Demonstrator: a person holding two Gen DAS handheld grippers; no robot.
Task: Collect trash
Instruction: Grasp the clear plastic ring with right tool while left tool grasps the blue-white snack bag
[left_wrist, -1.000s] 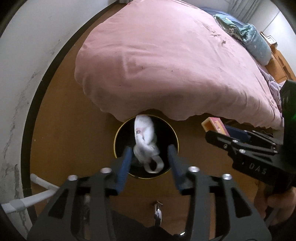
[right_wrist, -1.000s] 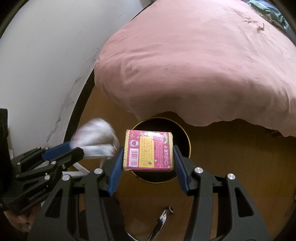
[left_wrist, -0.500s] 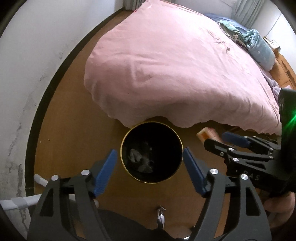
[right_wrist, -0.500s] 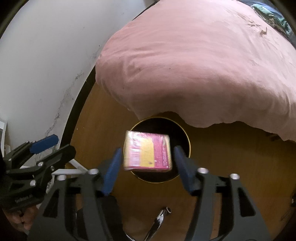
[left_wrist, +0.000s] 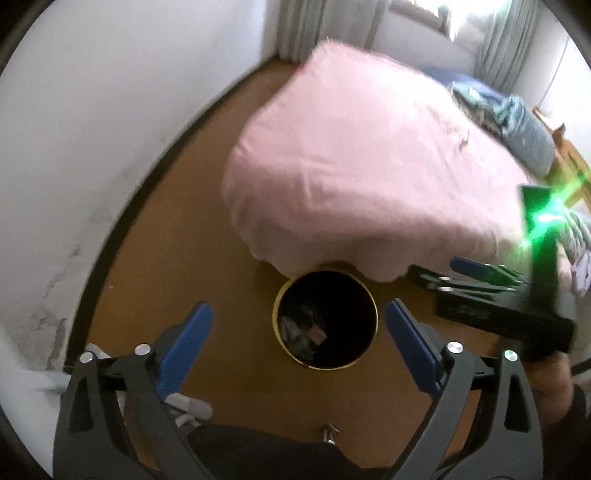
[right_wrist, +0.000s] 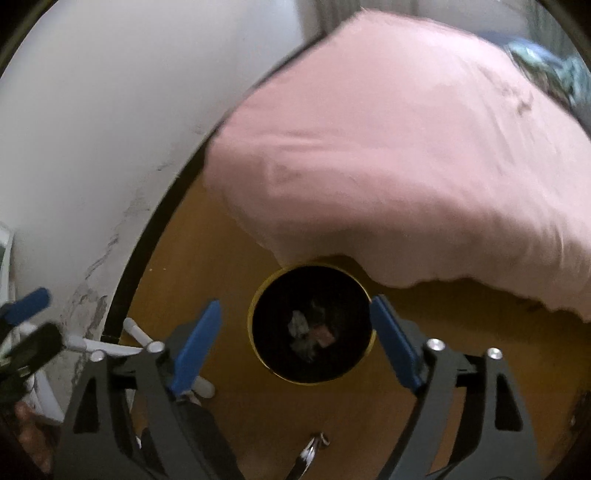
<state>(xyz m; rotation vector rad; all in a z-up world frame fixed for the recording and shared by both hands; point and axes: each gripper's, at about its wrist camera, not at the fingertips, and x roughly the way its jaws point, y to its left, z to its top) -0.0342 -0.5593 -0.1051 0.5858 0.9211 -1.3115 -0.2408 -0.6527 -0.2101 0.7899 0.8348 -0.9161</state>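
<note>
The trash (left_wrist: 301, 334) lay at the bottom of the round black bin (left_wrist: 325, 320) with a gold rim, which stood on the brown wooden floor (left_wrist: 192, 258) right at the foot of the bed. Pale crumpled bits and a small pink box (right_wrist: 324, 335) were down inside it. A white wall (left_wrist: 92, 129) was on the left. The left tongs (left_wrist: 299, 345) had just been opening and were wide apart above the bin, with nothing between them. The pink blanket (left_wrist: 369, 177) hung over the bed's edge, above the bin. The right tongs (right_wrist: 295, 345) had just been opening too, wide apart and holding nothing.
</note>
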